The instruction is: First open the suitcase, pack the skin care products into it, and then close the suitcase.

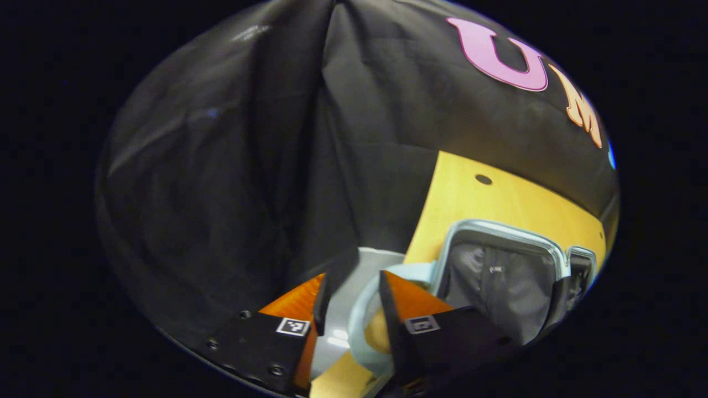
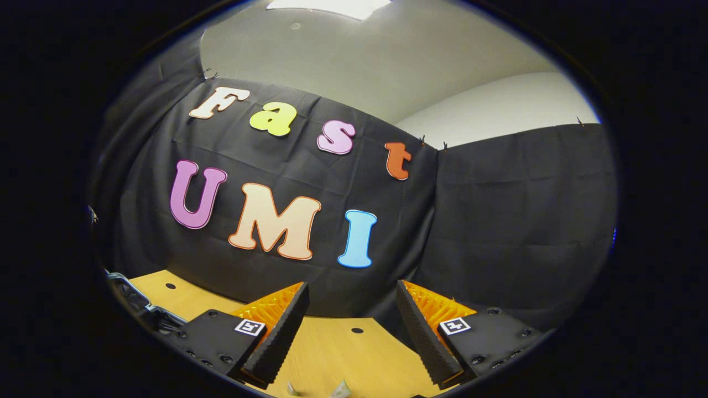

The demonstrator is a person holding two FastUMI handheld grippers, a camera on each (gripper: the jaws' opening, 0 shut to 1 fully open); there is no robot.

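Observation:
The pale blue suitcase lies open on the wooden table, showing its grey zipped lining. In the left gripper view my left gripper hangs at the case's near corner. Its fingers stand apart, and a pale blue looped handle curves between them, close against the right-hand finger, with a gap to the other. In the right gripper view my right gripper is open over the table with nothing between its fingers, facing the wall. Two small pale objects peek in below it, too cut off to identify.
A dark strip of the suitcase edge shows at the far left of the right gripper view. The tabletop has small round holes. Black cloth walls close in right behind the table, and pale floor shows past the table's edge.

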